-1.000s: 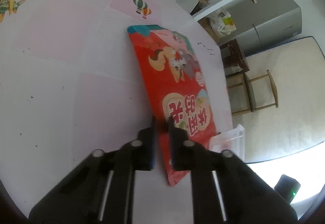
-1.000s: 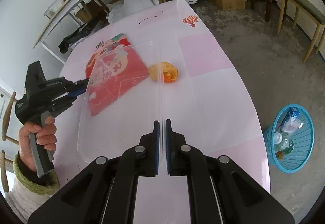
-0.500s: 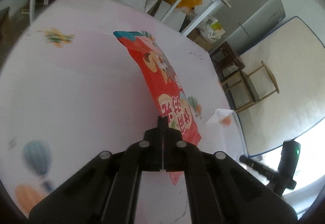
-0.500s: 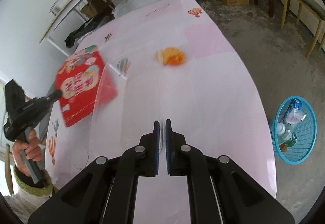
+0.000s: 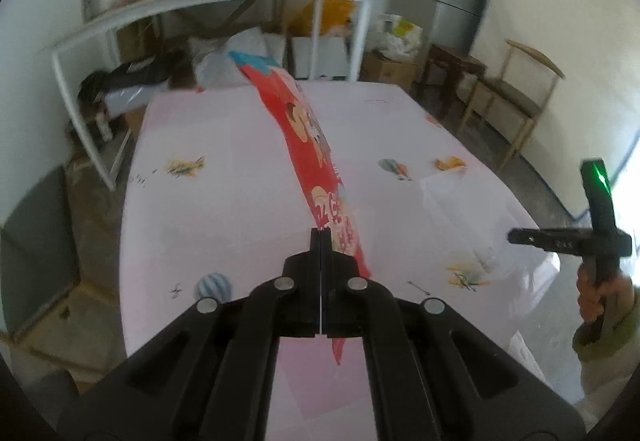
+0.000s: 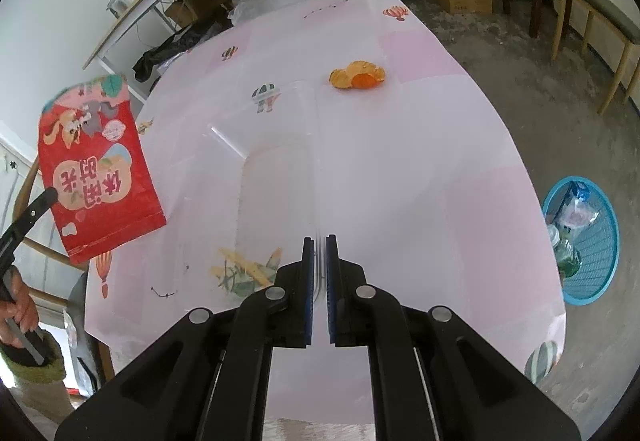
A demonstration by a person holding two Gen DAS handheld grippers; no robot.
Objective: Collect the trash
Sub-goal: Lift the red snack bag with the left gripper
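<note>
Orange peel (image 6: 358, 76) lies alone on pink table (image 6: 420, 169); blue basket (image 6: 588, 241) on floor beside it. Left gripper (image 5: 321, 237) clamps red snack bag (image 6: 94, 165), now lifted off the table. Right gripper (image 6: 319, 245) pinches clear plastic container (image 6: 276, 161).

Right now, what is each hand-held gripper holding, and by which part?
Left hand-held gripper: red snack bag, pinched at its side edge near the bottom. Right hand-held gripper: clear plastic tray, clamped by its near rim.

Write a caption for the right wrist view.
Right gripper pinches clear plastic box while left one lifts red snack bag over pink table.
</note>
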